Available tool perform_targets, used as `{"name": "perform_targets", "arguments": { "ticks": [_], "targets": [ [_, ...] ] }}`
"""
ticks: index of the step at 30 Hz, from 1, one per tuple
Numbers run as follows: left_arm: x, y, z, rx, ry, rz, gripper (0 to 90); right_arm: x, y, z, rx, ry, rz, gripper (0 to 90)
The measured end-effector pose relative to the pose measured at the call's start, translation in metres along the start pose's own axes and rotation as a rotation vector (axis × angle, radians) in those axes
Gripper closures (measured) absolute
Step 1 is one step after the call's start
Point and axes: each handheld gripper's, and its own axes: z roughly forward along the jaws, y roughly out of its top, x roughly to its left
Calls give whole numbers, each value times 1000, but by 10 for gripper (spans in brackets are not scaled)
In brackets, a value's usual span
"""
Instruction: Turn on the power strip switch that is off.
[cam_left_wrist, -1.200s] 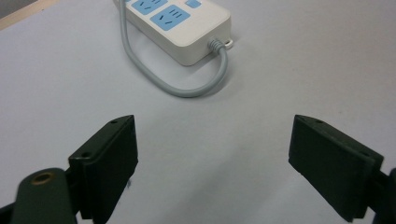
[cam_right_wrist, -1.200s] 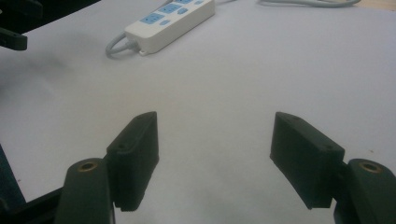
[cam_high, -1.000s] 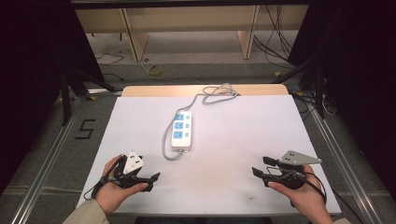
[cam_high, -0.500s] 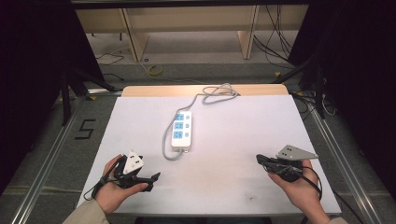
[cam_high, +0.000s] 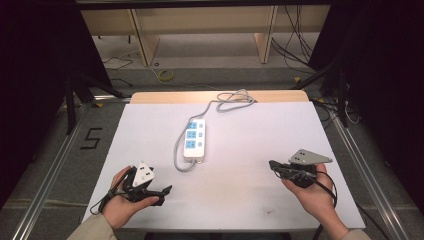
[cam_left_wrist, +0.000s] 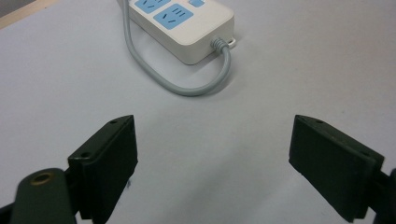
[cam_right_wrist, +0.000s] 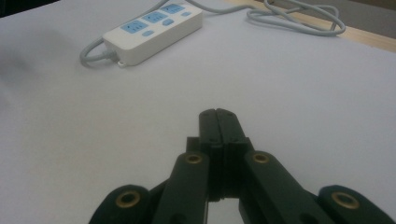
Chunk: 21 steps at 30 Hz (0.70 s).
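Left hand-held gripper (cam_high: 161, 192) low over the table's (cam_high: 250, 135) near left corner, jaws spread wide and empty, right hand-held gripper (cam_high: 272, 164) near right, jaws pressed together on nothing, both aimed inward, power strip (cam_high: 194, 139) mid-table, well apart

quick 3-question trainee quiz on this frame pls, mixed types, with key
1. True or false: the right tongs are shut with nothing between the jaws.
2. How many blue socket panels show on the power strip in the high view?
3. The left tongs are: A) clamped on the cord B) open, apart from the power strip C) shut on the power strip.

Key: 1 true; 2 three; 3 B.
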Motion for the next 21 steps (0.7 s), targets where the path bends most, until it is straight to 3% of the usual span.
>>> {"name": "perform_targets", "arguments": {
  "ticks": [21],
  "targets": [
    [-1, 0, 0, 7, -10, 6, 151, 4, 27, 30, 4, 21, -35, 900]
  ]
}}
